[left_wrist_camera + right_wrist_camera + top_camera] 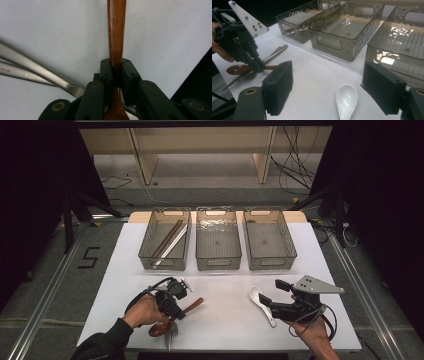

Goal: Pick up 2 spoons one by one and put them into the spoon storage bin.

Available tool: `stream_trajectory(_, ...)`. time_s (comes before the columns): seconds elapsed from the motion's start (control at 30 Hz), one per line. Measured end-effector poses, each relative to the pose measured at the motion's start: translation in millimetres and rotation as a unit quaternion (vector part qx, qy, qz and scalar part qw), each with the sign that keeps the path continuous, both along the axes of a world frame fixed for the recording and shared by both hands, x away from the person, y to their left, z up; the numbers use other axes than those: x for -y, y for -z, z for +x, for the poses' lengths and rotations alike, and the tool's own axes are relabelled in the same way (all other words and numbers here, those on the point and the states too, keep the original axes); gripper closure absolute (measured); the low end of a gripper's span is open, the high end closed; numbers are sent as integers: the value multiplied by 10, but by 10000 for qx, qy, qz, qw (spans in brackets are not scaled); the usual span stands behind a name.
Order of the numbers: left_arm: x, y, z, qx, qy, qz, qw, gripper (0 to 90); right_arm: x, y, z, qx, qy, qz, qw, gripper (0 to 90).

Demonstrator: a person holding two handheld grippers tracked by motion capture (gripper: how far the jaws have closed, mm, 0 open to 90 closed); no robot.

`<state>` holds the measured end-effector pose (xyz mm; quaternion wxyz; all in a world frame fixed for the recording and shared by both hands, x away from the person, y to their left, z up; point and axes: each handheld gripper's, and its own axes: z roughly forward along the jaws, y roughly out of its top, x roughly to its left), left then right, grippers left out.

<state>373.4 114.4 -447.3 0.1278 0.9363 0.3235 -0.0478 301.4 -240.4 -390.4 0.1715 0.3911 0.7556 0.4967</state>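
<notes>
Clamping wooden spoon [116, 32] by handle, left gripper [116, 68] has jaws pressed on both sides; spoon lies at worktop [220, 320] near edge, bowl toward person. Metal cutlery [30, 71] lies just beside it. Right gripper [327, 87] hovers with jaws apart over white spoon [346, 98], not touching. Three grey bins [218, 262] stand in row at far side; chopsticks [170, 240] in left bin.

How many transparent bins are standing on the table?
3, in a row at the table's far edge: the left bin holds chopsticks, the middle bin and the right bin look empty.
</notes>
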Motion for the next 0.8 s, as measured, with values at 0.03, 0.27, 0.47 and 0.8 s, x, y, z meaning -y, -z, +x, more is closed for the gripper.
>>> stream_trajectory(0.03,0,-13,-2,-10,-14,-58,10000,803,0,0,0,-2,1,2,10000,257)
stream_trajectory(0.27,-44,-132,19,131,-63,-262,9996,804,2,-1,0,-7,2,2,10000,257)
stream_trajectory(0.47,-69,-300,84,280,-158,-557,9979,804,3,0,1,-2,18,4,10000,257)
stream_trajectory(0.8,-63,-623,304,701,-318,-961,9924,803,4,5,7,-31,27,1,10000,257)
